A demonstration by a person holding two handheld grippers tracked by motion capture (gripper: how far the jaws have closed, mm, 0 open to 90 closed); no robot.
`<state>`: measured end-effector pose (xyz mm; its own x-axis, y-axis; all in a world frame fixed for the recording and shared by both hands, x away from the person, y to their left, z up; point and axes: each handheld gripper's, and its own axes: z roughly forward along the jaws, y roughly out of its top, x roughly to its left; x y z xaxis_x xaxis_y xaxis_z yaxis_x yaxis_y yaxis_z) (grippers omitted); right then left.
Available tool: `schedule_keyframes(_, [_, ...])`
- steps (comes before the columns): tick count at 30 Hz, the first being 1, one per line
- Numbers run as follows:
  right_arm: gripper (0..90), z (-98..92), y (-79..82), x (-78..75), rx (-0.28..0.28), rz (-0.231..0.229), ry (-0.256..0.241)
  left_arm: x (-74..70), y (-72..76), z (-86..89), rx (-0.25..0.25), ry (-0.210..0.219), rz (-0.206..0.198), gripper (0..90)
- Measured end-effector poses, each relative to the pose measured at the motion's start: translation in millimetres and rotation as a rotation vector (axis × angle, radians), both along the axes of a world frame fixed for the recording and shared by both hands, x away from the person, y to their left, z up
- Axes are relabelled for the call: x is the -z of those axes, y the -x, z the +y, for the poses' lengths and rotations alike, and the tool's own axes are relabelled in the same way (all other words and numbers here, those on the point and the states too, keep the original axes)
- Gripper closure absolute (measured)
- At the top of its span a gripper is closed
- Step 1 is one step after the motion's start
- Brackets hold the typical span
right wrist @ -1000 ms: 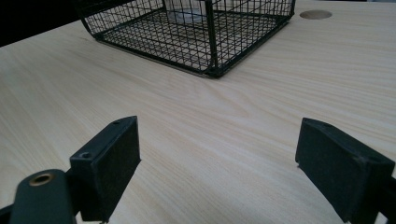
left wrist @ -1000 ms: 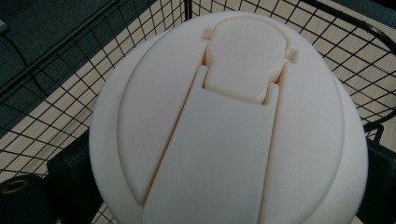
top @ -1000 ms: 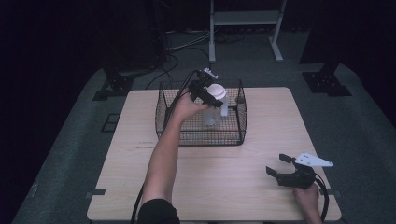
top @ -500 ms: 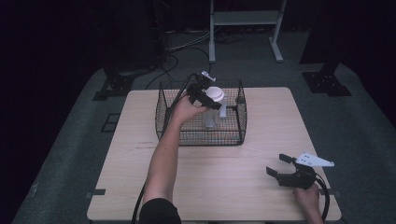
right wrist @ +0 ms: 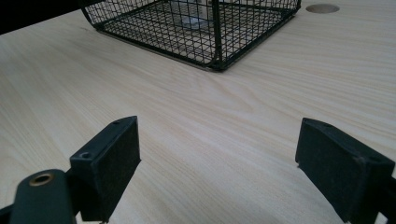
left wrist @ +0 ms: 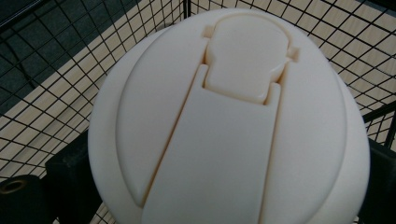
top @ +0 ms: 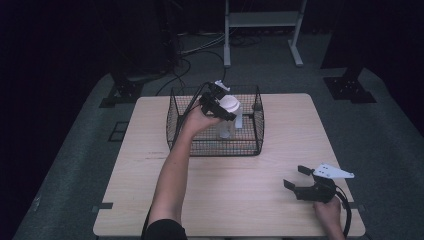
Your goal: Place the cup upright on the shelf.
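Observation:
A clear bottle with a white flip-top lid hangs upright inside a black wire basket at the back middle of the wooden table. My left gripper is shut on that lid. In the left gripper view the lid looms close, a black jaw showing at each side of it, with basket mesh behind. My right gripper rests open near the table's front right corner, nothing between its jaws. The right gripper view has this gripper low over bare wood, facing the basket.
A round hole lies in the tabletop beyond the basket. On the dark floor behind the table stand a white frame, loose cables and two black stand bases.
My left gripper has sunk a little with the bottle, deeper into the basket. The right gripper has stayed where it was, open.

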<state>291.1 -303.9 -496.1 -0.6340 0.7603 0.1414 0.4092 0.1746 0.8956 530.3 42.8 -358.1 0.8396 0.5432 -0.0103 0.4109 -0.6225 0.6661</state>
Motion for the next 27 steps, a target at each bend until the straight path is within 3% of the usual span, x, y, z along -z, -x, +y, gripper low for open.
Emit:
schedule_keyframes(6, [12.9,-0.1,0.2,0.0,0.004,0.001,0.000,3.3,1.2,-1.6,-0.003,-0.034,-0.012,2.9])
schedule_keyframes(19, [12.9,0.1,0.4,0.1,0.006,0.003,-0.002,-2.6,10.8,13.9,-0.011,0.019,-0.030,0.0])
schedule_keyframes(27, [12.9,0.0,0.7,-0.1,0.004,0.003,-0.004,-6.1,16.9,24.6,-0.009,0.019,-0.043,0.0])
